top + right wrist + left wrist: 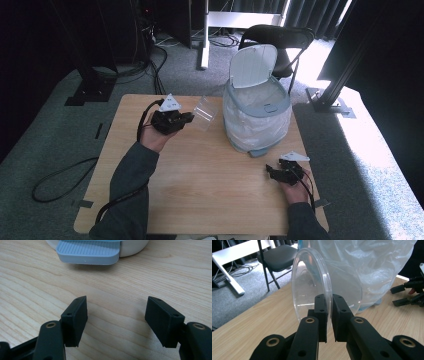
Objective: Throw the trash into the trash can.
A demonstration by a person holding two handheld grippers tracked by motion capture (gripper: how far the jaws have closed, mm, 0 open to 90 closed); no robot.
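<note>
My left gripper [186,119] is shut on the rim of a clear round plastic lid [205,113] and holds it above the table, just left of the pedal bin [257,115]. Up close, the clear lid [312,282] stands on edge between my pads, with my left gripper [329,315] clamping its lower rim. The bin has a white liner bag [367,267] and its white flap [252,65] stands up. My right gripper [272,172] rests low over the table near the front right, open, facing the bin's foot pedal [87,252]. Nothing lies between my right gripper's [116,315] jaws.
The wooden table [200,190] stands on grey carpet. A black folding chair [280,40] is behind the bin. Metal stand feet [330,102] sit to the right of the table and cables [60,182] trail across the floor on the left.
</note>
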